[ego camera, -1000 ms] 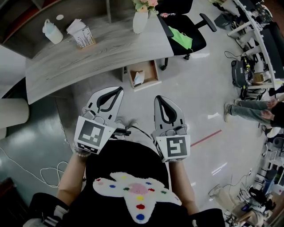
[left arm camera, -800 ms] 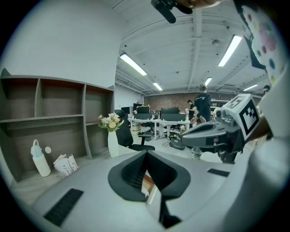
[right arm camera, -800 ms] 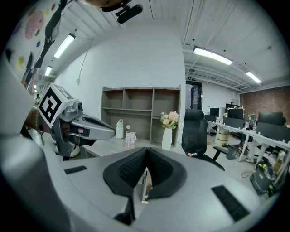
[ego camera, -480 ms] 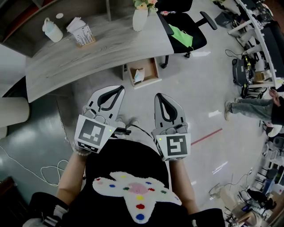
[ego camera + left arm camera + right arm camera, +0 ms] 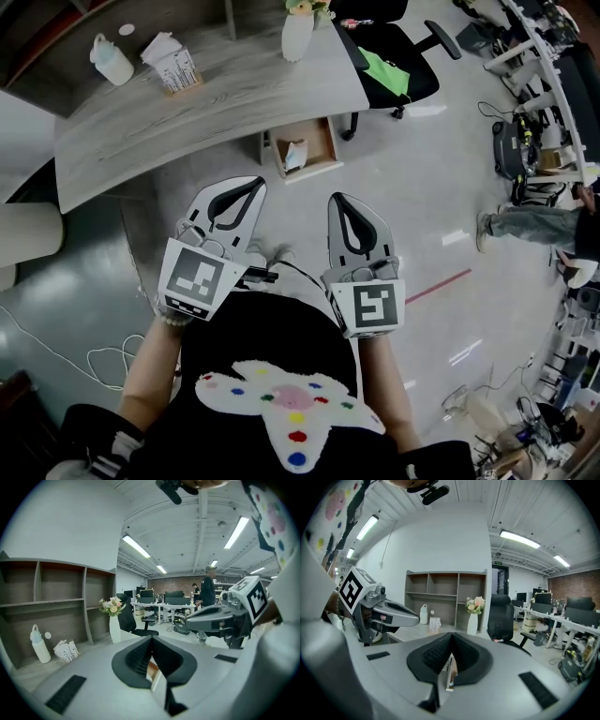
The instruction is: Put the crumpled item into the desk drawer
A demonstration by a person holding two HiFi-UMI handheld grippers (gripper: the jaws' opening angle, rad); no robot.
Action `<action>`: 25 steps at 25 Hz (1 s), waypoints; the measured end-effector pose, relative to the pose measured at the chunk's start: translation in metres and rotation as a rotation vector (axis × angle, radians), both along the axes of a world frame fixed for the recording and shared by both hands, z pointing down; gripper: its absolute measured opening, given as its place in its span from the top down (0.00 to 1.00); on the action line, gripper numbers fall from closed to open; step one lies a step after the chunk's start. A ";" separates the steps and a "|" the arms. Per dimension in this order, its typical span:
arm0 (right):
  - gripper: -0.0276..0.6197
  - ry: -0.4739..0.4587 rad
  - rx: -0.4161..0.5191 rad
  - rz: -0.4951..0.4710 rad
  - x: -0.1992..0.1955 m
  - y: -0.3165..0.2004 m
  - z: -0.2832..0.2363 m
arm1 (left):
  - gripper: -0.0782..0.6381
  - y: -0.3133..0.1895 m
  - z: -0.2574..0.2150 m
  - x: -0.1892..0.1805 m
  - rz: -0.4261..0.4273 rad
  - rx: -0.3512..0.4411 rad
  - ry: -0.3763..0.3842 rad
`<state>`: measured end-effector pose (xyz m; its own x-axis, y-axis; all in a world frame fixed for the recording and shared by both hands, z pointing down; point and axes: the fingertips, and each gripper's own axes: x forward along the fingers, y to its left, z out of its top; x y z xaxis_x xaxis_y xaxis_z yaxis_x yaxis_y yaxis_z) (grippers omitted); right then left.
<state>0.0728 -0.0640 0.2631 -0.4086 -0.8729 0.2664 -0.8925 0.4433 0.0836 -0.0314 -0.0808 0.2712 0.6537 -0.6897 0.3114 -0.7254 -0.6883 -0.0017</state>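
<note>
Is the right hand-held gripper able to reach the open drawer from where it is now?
Probably not yet. The right hand-held gripper is held close to the person's body, short of the drawer at the desk. Only bare floor lies between, so nothing blocks it; a step forward should do.

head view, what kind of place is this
Most likely an open-plan office: a long grey desk with a black chair at its end, shelves on the wall behind it, and rows of tables with monitors further back.
</note>
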 end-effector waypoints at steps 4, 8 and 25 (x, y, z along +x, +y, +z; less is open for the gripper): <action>0.95 0.003 -0.002 -0.004 -0.001 0.000 0.001 | 0.87 0.001 0.001 0.000 0.000 0.000 -0.001; 0.95 0.012 -0.015 -0.009 -0.002 0.002 0.001 | 0.87 0.001 -0.002 0.000 0.000 0.000 -0.004; 0.95 0.010 -0.017 -0.011 -0.002 0.003 0.003 | 0.87 0.002 0.000 -0.001 -0.005 0.000 -0.002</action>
